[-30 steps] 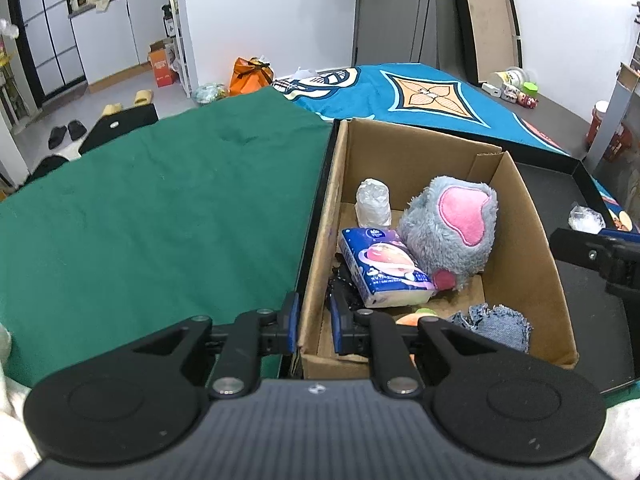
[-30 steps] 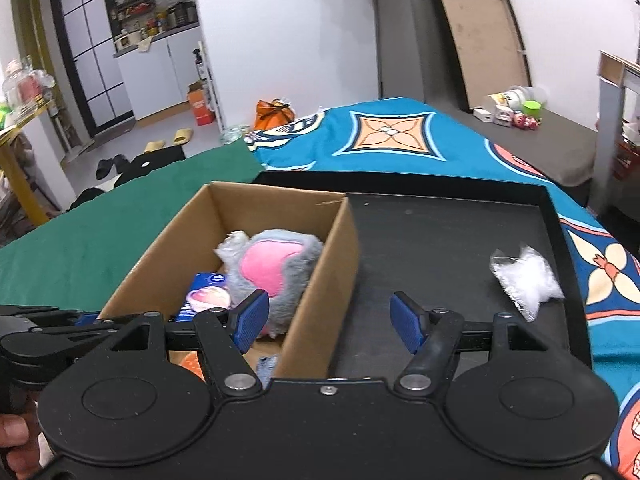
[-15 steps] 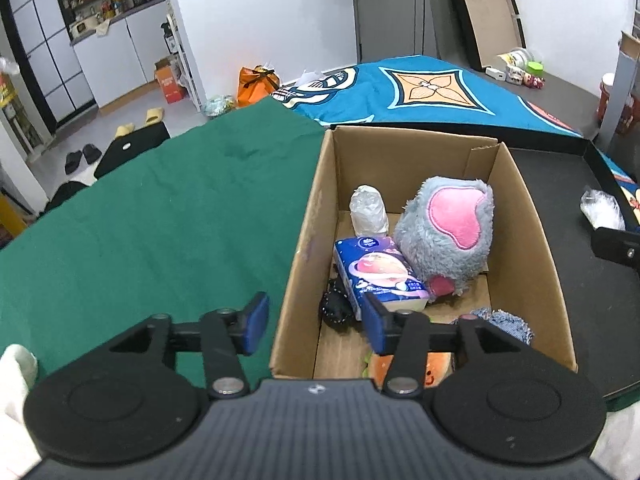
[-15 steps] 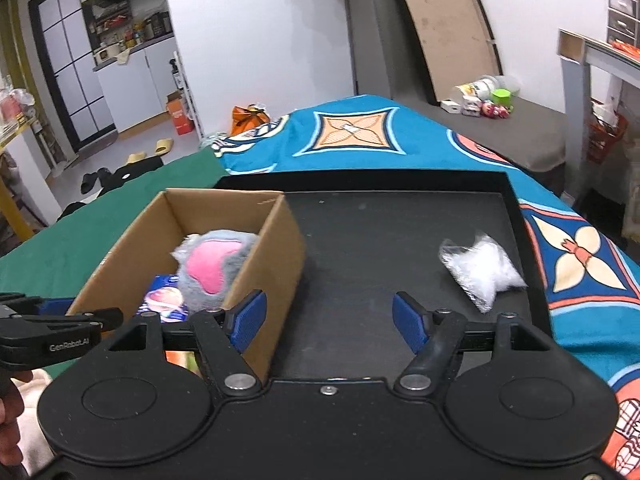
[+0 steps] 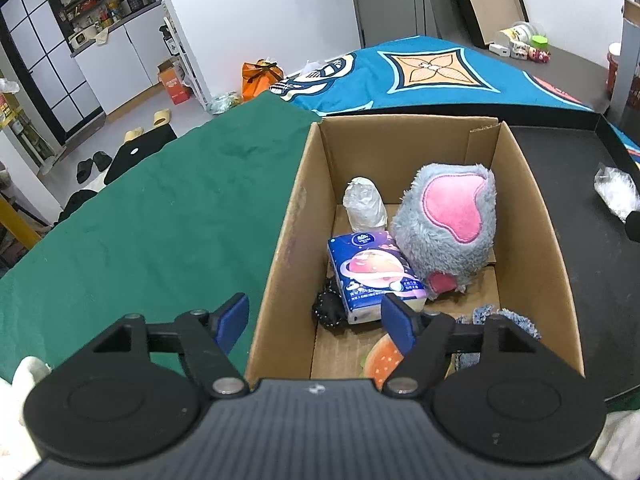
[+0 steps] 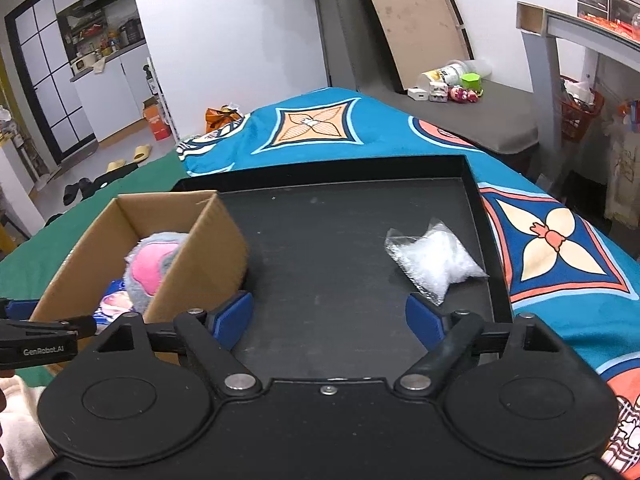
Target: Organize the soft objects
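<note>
with both jaws just spread and empty, centre the right gripper (image 6: 330, 314) over the clear bag (image 6: 434, 258), then pinch its middle gently.

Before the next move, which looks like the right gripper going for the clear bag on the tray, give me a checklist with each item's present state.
1. Right gripper open, nothing between the jaws, which have just been opening: ok.
2. Left gripper open and off the cardboard box wall, jaws just opened: ok.
3. Clear bag of white filling in plain view, lying free on the black tray: ok.
4. Tray between right gripper and bag bare: ok.
5. Room left in the box beside the grey plush and tissue pack: cannot tell.
</note>
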`<state>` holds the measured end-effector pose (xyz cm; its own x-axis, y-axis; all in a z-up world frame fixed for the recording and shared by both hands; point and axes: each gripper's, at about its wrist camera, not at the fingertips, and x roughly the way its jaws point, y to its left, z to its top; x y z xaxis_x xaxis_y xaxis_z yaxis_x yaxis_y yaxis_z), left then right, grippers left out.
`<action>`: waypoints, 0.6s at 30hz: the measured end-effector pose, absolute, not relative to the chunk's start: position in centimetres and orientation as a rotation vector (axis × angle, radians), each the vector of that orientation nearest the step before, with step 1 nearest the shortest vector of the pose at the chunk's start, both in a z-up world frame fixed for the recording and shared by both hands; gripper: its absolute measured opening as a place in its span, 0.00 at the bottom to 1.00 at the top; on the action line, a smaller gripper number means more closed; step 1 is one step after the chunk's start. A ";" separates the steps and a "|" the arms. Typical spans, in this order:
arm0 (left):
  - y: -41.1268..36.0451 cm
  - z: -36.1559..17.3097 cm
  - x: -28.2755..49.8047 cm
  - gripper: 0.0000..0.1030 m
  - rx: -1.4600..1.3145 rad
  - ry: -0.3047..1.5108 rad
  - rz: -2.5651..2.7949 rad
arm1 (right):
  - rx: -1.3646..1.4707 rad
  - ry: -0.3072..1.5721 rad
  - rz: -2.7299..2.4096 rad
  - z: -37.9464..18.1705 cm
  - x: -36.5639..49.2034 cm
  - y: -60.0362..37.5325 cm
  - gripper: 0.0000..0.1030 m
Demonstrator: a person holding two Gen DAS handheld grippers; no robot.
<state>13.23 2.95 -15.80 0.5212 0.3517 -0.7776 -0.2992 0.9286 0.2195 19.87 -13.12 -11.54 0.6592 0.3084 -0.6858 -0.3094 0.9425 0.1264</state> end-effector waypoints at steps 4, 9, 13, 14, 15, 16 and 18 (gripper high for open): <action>2.7 -15.9 13.7 0.70 0.072 0.953 0.402 | 0.001 0.780 0.336 -12.0 20.5 -13.8 0.87; 2.3 -16.1 14.2 0.71 0.097 0.963 0.419 | 0.007 0.800 0.324 -12.7 21.4 -14.7 0.89; 2.0 -16.4 14.7 0.71 0.111 0.976 0.427 | 0.007 0.809 0.317 -13.2 21.9 -15.2 0.92; 1.9 -16.4 14.8 0.71 0.114 0.978 0.428 | 0.004 0.810 0.314 -13.3 22.0 -15.3 0.92; 1.9 -16.5 15.0 0.71 0.116 0.979 0.430 | 0.002 0.811 0.312 -13.4 22.1 -15.4 0.92; 1.8 -16.5 15.1 0.71 0.118 0.980 0.432 | 0.000 0.812 0.309 -13.6 22.2 -15.6 0.92; 1.7 -16.6 15.3 0.71 0.123 0.985 0.436 | -0.001 0.814 0.305 -13.8 22.5 -15.9 0.93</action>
<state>15.32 1.73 -16.62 0.4746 0.4105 -0.7786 -0.3006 0.9070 0.2950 22.54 -15.86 -13.80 0.6453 0.2670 -0.7157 -0.2681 0.9565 0.1151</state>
